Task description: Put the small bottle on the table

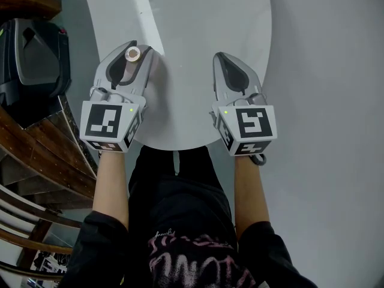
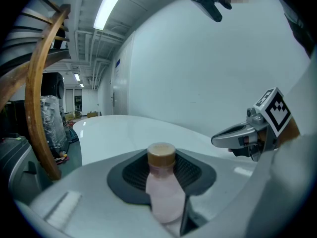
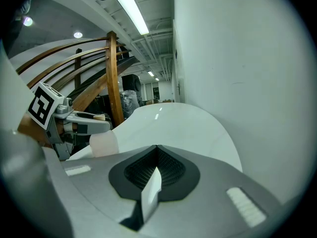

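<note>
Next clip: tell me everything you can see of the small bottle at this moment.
The small pale pink bottle has a rounded, milky, plastic-looking body, a narrower neck and a flat tan cap. It stands upright, cap up, clamped between the jaws of the left tongs, whose dark ribbed pads press its sides. It is over the near left part of the round white table; whether its base touches the tabletop cannot be told. The right tongs, shut, do not touch it.

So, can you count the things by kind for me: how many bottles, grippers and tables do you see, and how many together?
Bottles: 1, the small bottle, held in the left gripper
Grippers: 2, the left gripper and the right gripper
Tables: 1, the white table
Total: 4
</note>
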